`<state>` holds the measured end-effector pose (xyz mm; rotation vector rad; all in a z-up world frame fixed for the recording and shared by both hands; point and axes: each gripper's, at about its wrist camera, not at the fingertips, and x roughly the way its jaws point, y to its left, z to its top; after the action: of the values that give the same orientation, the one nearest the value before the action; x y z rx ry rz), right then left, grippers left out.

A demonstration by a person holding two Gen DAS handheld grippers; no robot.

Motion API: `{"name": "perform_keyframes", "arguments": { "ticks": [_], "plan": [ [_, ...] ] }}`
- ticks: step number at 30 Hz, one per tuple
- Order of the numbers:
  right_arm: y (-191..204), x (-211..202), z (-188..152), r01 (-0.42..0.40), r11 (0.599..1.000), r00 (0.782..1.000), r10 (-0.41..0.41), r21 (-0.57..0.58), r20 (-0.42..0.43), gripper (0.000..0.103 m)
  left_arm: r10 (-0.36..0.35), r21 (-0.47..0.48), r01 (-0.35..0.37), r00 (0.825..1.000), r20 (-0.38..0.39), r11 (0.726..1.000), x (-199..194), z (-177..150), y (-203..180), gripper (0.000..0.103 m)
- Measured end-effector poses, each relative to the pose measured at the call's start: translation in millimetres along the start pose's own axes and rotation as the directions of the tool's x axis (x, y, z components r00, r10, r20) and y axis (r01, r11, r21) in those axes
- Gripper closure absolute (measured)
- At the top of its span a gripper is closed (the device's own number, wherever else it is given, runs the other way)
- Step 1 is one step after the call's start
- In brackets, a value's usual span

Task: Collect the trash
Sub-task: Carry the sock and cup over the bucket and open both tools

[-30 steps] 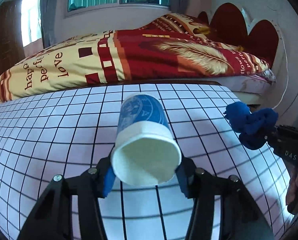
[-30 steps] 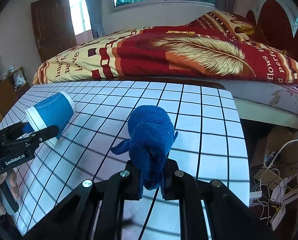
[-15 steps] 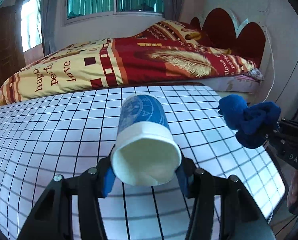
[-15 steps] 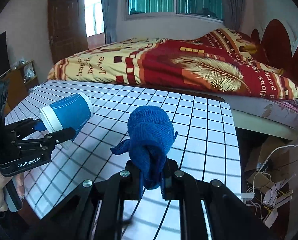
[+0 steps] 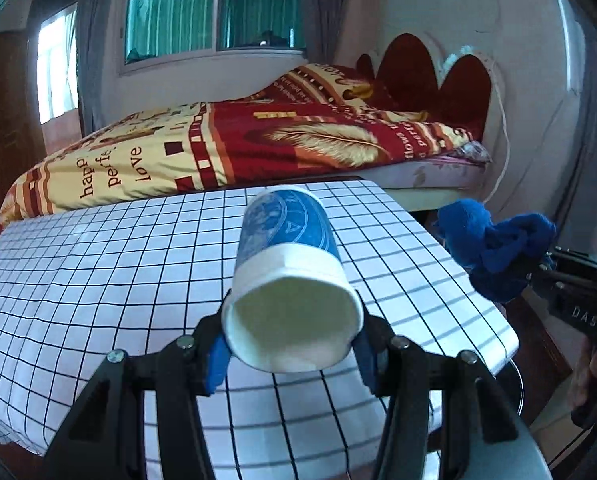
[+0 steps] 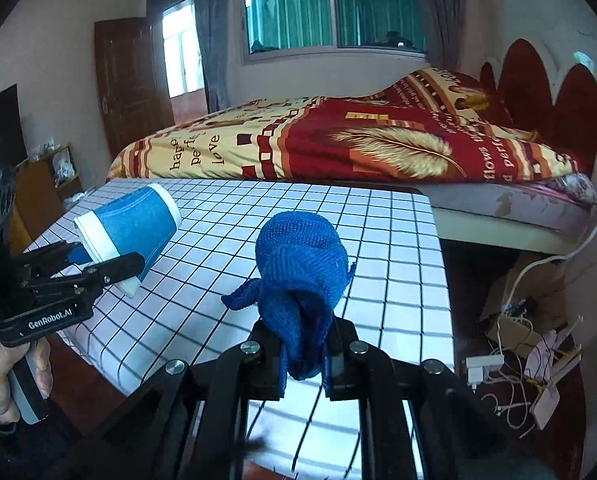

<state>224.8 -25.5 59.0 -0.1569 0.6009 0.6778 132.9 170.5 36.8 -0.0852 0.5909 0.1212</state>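
My left gripper (image 5: pixel 292 354) is shut on a blue and white paper cup (image 5: pixel 288 272), held on its side with the open mouth toward the camera, above the checked table (image 5: pixel 98 280). The cup also shows in the right wrist view (image 6: pixel 128 228), held by the left gripper (image 6: pixel 98 264). My right gripper (image 6: pixel 306 364) is shut on a crumpled blue knitted cloth (image 6: pixel 302 276), held above the table's near right part. The cloth also shows at the right of the left wrist view (image 5: pixel 494 244).
A bed with a red and yellow blanket (image 6: pixel 358 144) stands right behind the table. Cardboard, cables and plugs (image 6: pixel 518 344) lie on the floor to the right of the table. A wooden door (image 6: pixel 126 84) is at the back left.
Both grippers have pulled back and risen away from the table, each keeping its object. The table's near edge and the floor have come into view.
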Motion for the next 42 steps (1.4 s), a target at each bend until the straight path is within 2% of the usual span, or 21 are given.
{"name": "perform_keyframes", "arguments": {
  "ticks": [11,20,28,32,42],
  "plan": [
    [-19,-52,-37,0.040,0.998,0.999,-0.042,0.053,0.021,0.090,-0.100,0.046,0.101,0.995,-0.006,0.994,-14,-19,-53,0.050],
    [-62,-92,-70,0.131,0.983,0.991,-0.133,0.126,0.014,0.090,-0.201,0.104,0.205,0.978,-0.048,0.973,-5,-32,-102,0.050],
    [-101,-127,-101,0.206,0.963,0.978,-0.208,0.176,-0.009,0.090,-0.284,0.155,0.295,0.954,-0.093,0.943,-5,-47,-147,0.050],
    [-122,-143,-123,0.241,0.947,0.970,-0.240,0.214,-0.031,0.090,-0.329,0.175,0.348,0.936,-0.125,0.921,-5,-56,-172,0.050],
    [-162,-168,-177,0.309,0.906,0.951,-0.297,0.290,-0.085,0.090,-0.390,0.226,0.433,0.896,-0.211,0.873,-1,-83,-231,0.050]
  ]
}}
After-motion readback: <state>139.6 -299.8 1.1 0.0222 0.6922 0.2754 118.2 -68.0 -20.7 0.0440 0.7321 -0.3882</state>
